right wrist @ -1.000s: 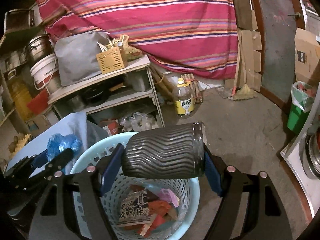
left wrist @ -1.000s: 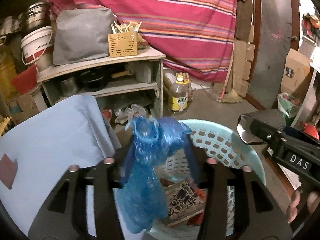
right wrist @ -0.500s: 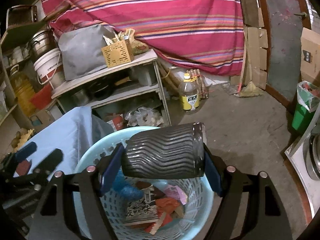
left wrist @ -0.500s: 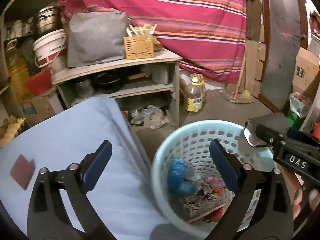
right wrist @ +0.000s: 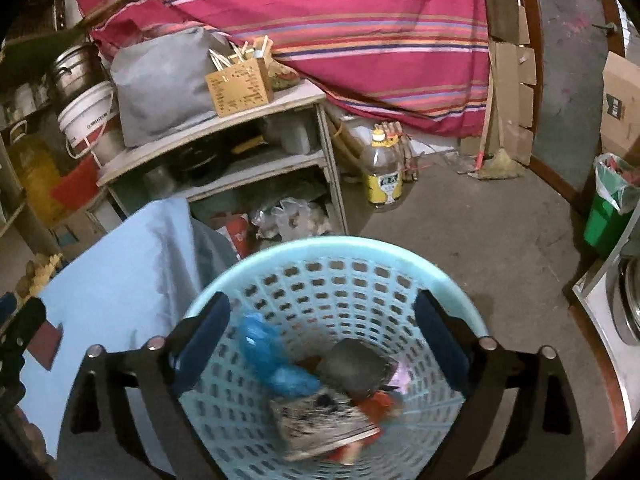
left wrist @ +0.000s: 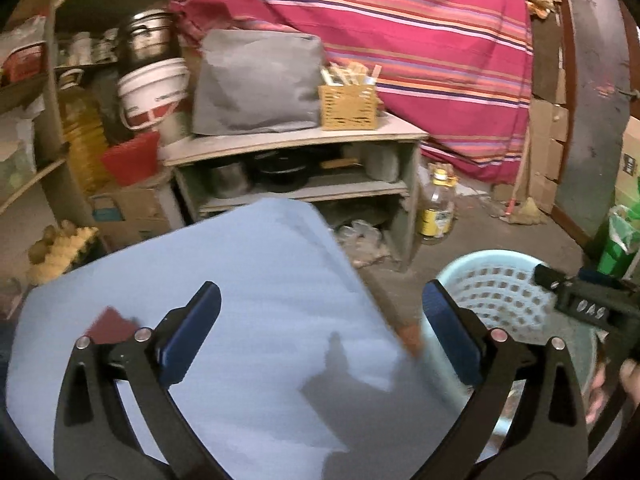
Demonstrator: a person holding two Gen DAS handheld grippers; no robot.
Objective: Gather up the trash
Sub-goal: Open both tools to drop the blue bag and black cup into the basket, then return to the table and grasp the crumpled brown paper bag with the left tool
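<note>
Trash lies in the basket (right wrist: pixel 320 256) under the right gripper (right wrist: pixel 322 334), fingers apart and empty; left gripper (left wrist: pixel 320 330), fingers apart, hovers over the worktop (left wrist: pixel 248 280), next needing the red scrap (left wrist: pixel 108 325) at its left edge

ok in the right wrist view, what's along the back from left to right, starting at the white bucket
white bucket → grey bag → wooden utensil holder → oil bottle → broom → green bin
</note>
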